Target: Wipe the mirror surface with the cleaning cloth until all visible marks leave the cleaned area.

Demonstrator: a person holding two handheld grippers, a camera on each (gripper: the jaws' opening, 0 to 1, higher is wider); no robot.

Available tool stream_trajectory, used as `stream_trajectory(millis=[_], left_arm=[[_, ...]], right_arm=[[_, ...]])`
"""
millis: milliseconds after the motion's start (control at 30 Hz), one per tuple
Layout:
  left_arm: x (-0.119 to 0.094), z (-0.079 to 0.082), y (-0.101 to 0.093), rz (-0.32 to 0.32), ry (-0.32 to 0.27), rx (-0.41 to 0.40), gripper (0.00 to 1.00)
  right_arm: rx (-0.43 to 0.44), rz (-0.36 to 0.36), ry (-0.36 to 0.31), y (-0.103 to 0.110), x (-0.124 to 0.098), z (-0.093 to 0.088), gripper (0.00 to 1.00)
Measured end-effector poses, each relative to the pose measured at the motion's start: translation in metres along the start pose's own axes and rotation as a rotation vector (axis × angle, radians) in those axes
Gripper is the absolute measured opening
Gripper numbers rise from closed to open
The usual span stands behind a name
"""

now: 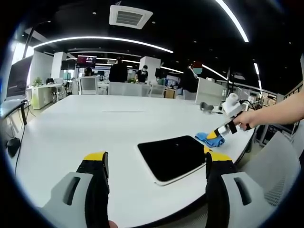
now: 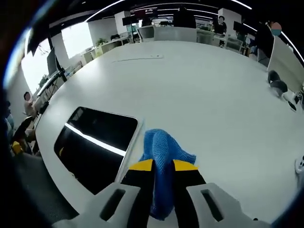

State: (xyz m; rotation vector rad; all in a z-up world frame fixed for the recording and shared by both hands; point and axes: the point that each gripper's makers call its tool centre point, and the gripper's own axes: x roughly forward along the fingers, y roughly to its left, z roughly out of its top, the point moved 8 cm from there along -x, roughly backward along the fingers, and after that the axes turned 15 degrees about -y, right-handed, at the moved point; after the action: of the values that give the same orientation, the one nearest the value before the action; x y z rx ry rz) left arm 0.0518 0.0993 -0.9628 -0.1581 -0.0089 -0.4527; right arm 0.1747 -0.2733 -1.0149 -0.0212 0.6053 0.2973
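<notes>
A dark rectangular mirror (image 1: pixel 174 156) (image 2: pixel 95 142) with a white rim lies flat on the white table (image 1: pixel 104 128) (image 2: pixel 199 95). A blue cleaning cloth (image 2: pixel 164 156) (image 1: pixel 209 139) is pinched between the jaws of my right gripper (image 2: pixel 163 165) just to the right of the mirror's edge, its free end bunched up on the table. In the left gripper view that right gripper (image 1: pixel 219 133) comes in from the right with a hand on it. My left gripper (image 1: pixel 156 159) stands open above the table's near edge, with the mirror between and beyond its fingers.
Chairs (image 1: pixel 88 85), desks and several people stand at the far side of the long table. Small grey objects (image 2: pixel 278 85) (image 1: pixel 206 107) lie on the table's far right part. A grey chair (image 1: pixel 280 166) sits at the near right edge.
</notes>
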Motion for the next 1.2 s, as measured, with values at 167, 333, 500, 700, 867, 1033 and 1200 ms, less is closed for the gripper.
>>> stream_trajectory(millis=[167,333,500,700,867,1033,1200], left_arm=[[0.0,0.0,0.0,0.002,-0.005,0.001,0.82],[0.0,0.001,0.001,0.005,-0.009,0.0,0.83],[-0.001,0.001,0.001,0.006,-0.01,-0.001,0.82],[0.0,0.0,0.0,-0.001,-0.01,-0.002,0.83],[0.0,0.001,0.0,-0.001,-0.014,-0.003,0.83],[0.0,0.001,0.0,0.0,-0.013,-0.002,0.83],[0.0,0.0,0.0,0.001,-0.008,0.0,0.83]], right_arm=[[-0.007,0.001,-0.028,-0.001,-0.005,0.01,0.1],[-0.032,0.004,-0.032,-0.003,-0.011,0.016,0.1],[-0.041,0.027,-0.068,-0.003,-0.023,0.023,0.1],[-0.107,0.073,-0.085,0.006,-0.044,0.025,0.15],[-0.13,0.078,-0.136,0.014,-0.067,0.028,0.23],[-0.149,0.114,-0.171,0.02,-0.085,0.025,0.31],[-0.145,0.117,-0.203,0.021,-0.098,0.02,0.4]])
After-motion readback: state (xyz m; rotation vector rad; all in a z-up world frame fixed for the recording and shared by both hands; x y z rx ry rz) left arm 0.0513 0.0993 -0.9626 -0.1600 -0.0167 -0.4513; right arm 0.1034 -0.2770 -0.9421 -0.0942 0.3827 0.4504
